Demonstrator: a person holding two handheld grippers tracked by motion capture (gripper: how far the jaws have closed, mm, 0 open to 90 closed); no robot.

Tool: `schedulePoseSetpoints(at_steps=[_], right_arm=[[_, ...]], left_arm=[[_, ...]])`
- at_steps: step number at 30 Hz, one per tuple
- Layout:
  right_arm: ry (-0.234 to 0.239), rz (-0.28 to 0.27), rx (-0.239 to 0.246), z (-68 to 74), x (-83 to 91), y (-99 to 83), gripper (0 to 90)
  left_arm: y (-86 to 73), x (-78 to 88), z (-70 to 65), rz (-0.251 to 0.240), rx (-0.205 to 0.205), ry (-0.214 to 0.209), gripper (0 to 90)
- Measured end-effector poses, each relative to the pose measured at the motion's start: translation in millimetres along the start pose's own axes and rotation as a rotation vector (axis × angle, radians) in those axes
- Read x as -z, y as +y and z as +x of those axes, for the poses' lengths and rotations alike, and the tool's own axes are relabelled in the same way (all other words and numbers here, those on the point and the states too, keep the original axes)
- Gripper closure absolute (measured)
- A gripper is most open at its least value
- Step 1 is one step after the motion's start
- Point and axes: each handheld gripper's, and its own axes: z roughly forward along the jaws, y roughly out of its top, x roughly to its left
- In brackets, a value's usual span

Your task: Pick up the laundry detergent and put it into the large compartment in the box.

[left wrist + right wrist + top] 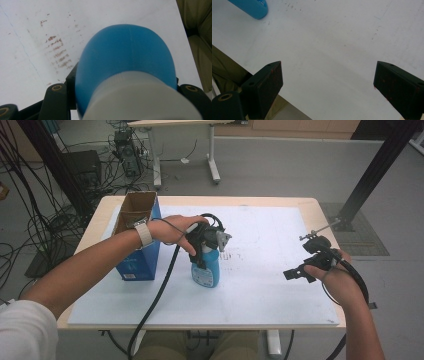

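Blue plastic bottle, smooth and rounded, clamped upright in the left tongs
Right tongs gape wide over the matte white bench

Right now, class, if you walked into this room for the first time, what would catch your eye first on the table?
First, the blue bottle standing near the middle of the white table, clamped at its white cap by the left hand-held gripper. Next, the open blue box standing upright just to the bottle's left. Last, the right hand-held gripper, jaws wide apart, at the table's right edge with nothing between them.
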Motion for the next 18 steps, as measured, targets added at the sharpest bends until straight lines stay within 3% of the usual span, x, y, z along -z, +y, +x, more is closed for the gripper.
schedulePoseSetpoints(at_steps=[18], right_arm=[[0.001, -0.001, -0.001, -1.0, -0.1, -0.2, 8.7]], left_arm=[[1.0, 0.0, 1.2, 0.004, 0.003, -0.004, 39.9]])
